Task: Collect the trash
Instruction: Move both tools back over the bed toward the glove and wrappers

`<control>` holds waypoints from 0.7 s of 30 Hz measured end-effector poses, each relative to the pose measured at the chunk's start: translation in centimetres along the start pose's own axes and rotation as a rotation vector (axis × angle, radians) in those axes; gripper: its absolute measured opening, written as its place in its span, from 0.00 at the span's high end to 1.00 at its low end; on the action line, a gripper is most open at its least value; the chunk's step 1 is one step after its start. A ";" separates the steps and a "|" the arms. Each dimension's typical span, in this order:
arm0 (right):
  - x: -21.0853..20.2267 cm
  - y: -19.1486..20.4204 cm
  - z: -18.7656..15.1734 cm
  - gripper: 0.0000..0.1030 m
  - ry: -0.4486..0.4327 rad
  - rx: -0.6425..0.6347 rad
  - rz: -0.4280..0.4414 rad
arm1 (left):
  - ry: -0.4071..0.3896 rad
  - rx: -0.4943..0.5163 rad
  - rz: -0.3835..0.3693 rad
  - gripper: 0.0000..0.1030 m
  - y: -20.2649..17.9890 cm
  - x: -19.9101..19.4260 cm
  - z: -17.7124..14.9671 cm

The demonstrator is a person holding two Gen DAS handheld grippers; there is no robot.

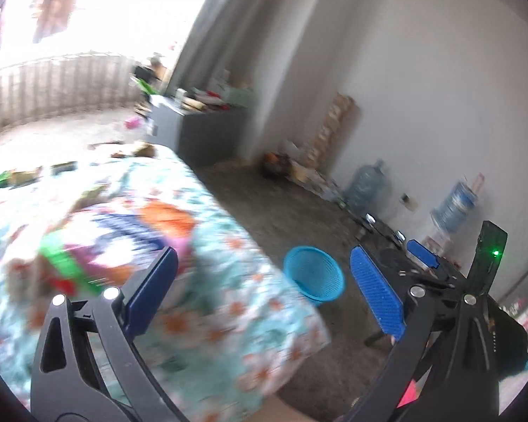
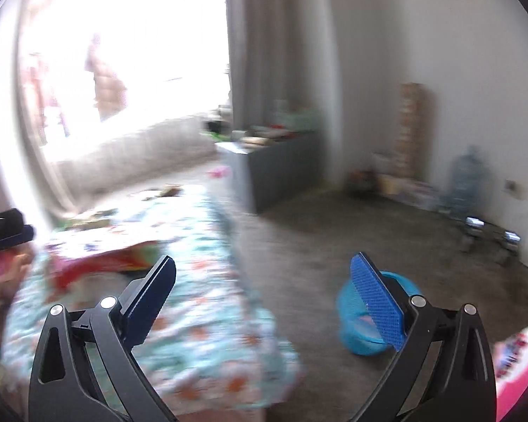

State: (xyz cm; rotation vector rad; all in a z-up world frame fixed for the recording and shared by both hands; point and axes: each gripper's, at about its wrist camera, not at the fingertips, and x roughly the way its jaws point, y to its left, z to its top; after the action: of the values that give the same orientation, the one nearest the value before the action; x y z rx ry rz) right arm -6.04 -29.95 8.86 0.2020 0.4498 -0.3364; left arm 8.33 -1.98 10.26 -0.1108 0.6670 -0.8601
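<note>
Both tools gape wide and carry nothing: the left tool (image 1: 264,288) and right tool (image 2: 267,299) hang above the floral-sheeted bed (image 1: 228,281). Crumpled colourful wrappers (image 1: 98,246) lie on it, blurred. The round blue mesh plastic basket (image 1: 313,276) sits on the floor just beside the bed. My advice: slow down, steady the view, approach one wrapper squarely, then pinch.

My right gripper (image 2: 264,302) hangs wide open with nothing between its fingers; lower left of the frame lies a floral bedspread (image 2: 207,316), lower right a blue basket (image 2: 359,337) (all blurred) on the floor.
</note>
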 end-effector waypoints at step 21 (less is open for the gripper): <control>4.4 12.4 -4.0 0.14 0.221 -0.046 0.481 | -0.110 -0.246 0.450 0.09 18.1 -9.9 -6.3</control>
State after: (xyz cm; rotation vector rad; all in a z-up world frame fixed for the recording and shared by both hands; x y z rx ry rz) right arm 0.58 -18.66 4.72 0.2967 0.6091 0.1702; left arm 12.07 18.26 3.84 -0.2187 0.6590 -0.3356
